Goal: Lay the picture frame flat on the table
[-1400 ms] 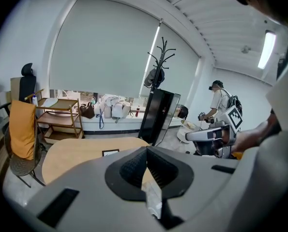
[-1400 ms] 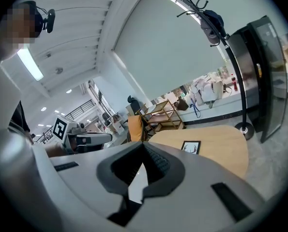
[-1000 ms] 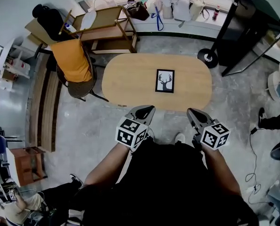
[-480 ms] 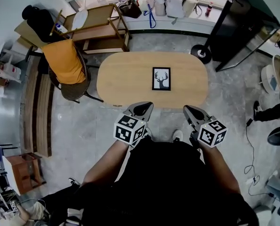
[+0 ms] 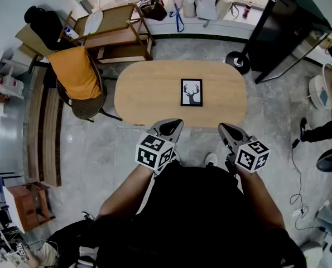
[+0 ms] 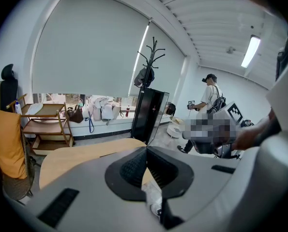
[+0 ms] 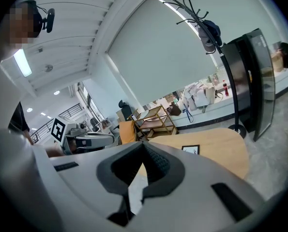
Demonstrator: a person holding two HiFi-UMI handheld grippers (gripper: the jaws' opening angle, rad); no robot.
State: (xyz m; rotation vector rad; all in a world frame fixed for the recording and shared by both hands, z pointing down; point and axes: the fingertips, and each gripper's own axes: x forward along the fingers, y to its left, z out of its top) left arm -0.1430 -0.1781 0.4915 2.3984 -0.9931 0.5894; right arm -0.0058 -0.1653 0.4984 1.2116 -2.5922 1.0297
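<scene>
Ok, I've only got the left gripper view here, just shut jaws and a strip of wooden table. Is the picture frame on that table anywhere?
Observer: Yes. In the head view the picture frame lies flat near the middle of the table, with its deer picture facing up.
Operator: And is the right gripper holding anything?
Observer: No. The right gripper has its jaws together with nothing between them, as its own view shows.
</scene>
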